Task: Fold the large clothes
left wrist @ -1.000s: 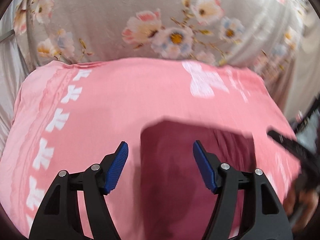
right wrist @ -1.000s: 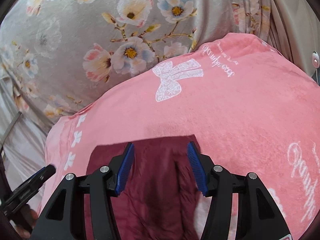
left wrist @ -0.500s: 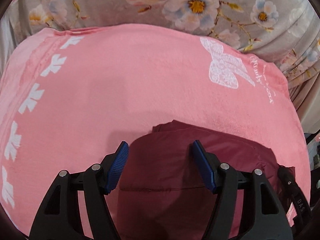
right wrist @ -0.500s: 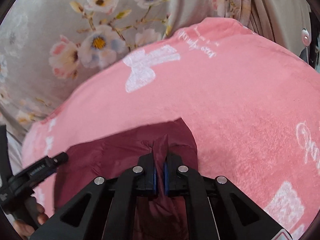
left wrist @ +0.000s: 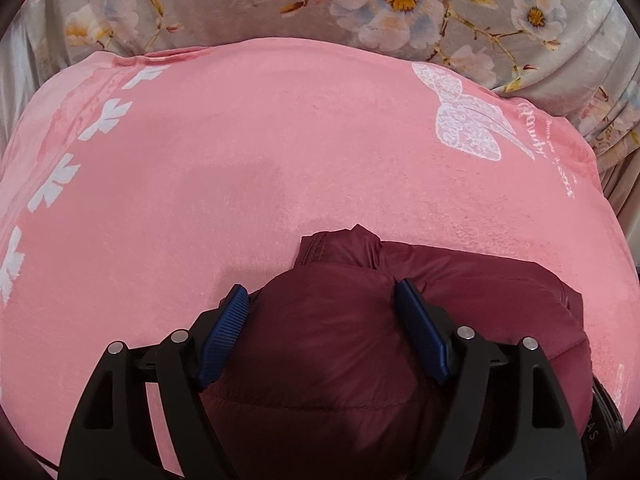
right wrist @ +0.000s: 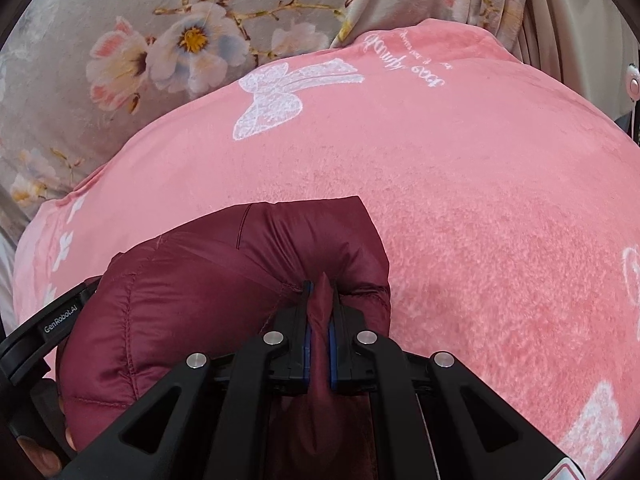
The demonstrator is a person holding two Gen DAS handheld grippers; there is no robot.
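Jaws, right: my right gripper (right wrist: 320,304) is clamped on a pinched ridge of the maroon puffer jacket (right wrist: 224,292); the fabric fills the narrow gap between my blue pads (right wrist: 307,344), so only their thin edges show.
Jaws, left: my left gripper (left wrist: 320,312) is spread wide, one pad (left wrist: 224,328) on each side of a rounded bulge of the jacket (left wrist: 344,360); whether either pad presses the cloth I cannot tell.
Jacket position: bunched in a mound on the pink blanket (left wrist: 280,160), near its close edge in both views.
Jacket, hidden parts: its near portion runs under my black finger frames and off the bottom of both views, so its full shape is unreadable.
Collar: a zippered, raised bit (left wrist: 336,248) pokes up beyond the bulge; probably the neck, though the folds hide most of it.
Blanket print: white bow (right wrist: 276,96) and cursive lettering (right wrist: 404,56), too small and curved to read.
Backdrop: grey floral cloth (right wrist: 120,40) behind the blanket.
Left edge, right view: part of my other gripper's body (right wrist: 40,340), labelled GenRobot.AI, cut off by the frame.
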